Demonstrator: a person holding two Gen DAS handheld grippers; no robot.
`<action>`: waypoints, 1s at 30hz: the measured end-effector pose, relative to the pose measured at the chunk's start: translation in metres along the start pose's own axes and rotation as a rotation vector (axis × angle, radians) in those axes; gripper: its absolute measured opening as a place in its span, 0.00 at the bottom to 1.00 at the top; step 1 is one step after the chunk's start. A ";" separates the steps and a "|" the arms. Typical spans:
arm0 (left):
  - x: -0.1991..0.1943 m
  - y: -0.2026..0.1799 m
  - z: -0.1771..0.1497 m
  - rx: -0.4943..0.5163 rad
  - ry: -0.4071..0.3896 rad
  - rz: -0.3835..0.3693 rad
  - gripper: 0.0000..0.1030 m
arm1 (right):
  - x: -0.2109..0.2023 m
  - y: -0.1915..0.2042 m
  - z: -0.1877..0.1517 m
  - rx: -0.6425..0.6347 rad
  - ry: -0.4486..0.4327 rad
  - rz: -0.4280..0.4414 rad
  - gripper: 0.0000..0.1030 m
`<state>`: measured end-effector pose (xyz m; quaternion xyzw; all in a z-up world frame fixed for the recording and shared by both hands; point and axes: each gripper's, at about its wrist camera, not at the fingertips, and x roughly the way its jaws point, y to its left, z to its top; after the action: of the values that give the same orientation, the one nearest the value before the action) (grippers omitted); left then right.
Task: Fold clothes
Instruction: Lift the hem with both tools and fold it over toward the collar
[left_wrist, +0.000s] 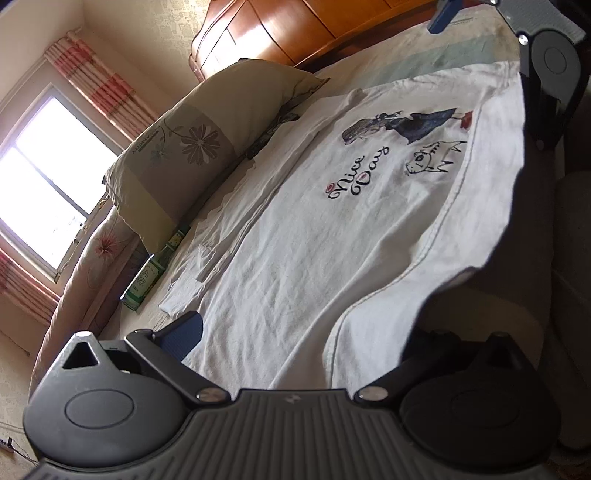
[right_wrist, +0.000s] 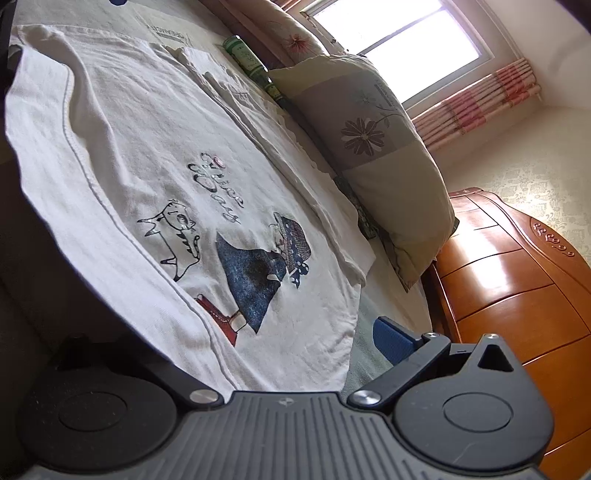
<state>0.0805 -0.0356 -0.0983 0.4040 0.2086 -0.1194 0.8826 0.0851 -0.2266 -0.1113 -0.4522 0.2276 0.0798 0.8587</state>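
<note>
A white T-shirt (left_wrist: 295, 236) (right_wrist: 155, 147) with a "Nice Day" print, a cat and a figure in a blue skirt lies flat on the bed. Its far side is folded inward in a long strip beside the pillow. Its near edge hangs over the bed's side in shadow. My left gripper (left_wrist: 303, 336) stands open at one end of the shirt, the cloth lying between its wide-apart fingers, and the right finger is dark under the overhang. My right gripper (right_wrist: 232, 343) is open at the opposite end, with one blue pad (right_wrist: 391, 339) on the sheet.
A beige flowered pillow (left_wrist: 192, 147) (right_wrist: 376, 155) lies along the shirt's far side, with a green bottle (left_wrist: 147, 277) (right_wrist: 247, 59) beside it. A wooden headboard (left_wrist: 280, 29) (right_wrist: 517, 280) stands at the bed's end. Behind them are a window (right_wrist: 399, 26) and a striped curtain.
</note>
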 end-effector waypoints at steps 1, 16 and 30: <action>0.001 -0.001 0.000 -0.003 0.002 -0.001 1.00 | 0.001 -0.001 0.001 0.006 -0.001 -0.015 1.00; 0.003 0.026 0.018 0.046 -0.054 0.077 1.00 | 0.009 -0.029 0.008 0.061 -0.042 -0.196 1.00; 0.068 0.073 0.056 0.041 -0.064 0.111 1.00 | 0.066 -0.065 0.044 0.064 -0.081 -0.265 1.00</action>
<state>0.1838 -0.0341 -0.0488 0.4291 0.1549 -0.0875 0.8856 0.1793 -0.2336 -0.0720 -0.4469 0.1336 -0.0236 0.8843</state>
